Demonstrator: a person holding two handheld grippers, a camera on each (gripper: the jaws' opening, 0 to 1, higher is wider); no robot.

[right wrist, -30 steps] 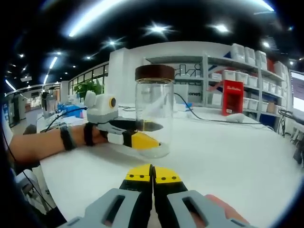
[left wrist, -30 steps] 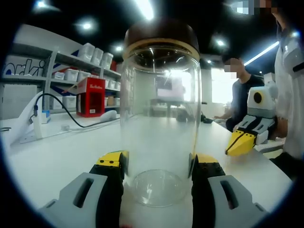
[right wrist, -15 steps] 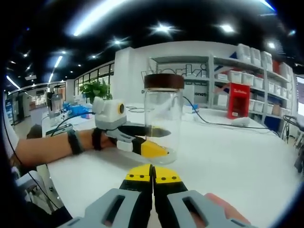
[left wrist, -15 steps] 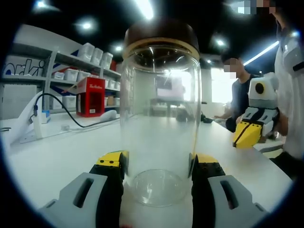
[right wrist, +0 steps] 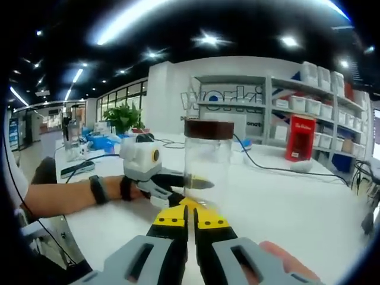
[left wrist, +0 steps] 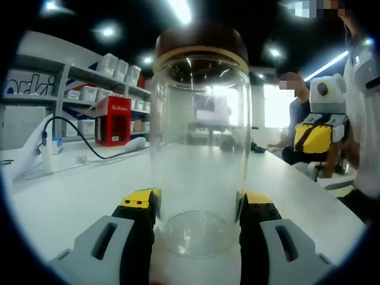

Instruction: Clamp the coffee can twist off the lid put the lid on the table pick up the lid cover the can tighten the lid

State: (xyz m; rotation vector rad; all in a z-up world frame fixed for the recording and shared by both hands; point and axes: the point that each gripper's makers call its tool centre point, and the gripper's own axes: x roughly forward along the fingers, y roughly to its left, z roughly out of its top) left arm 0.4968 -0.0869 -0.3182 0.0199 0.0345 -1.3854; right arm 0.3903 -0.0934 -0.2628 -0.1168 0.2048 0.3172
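Clear glass coffee can with its brown round lid stood upright on the white desk, clamped low between my left gripper fingers; my right gripper hovered pressed closed, just short of it.

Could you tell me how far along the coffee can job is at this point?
Done: the left gripper is shut on the base of the coffee can, which stands upright on the white table. In hand: the right gripper, jaws together, is off the can. Left: the brown lid sits on top, so twisting off, setting down, recapping and tightening remain.
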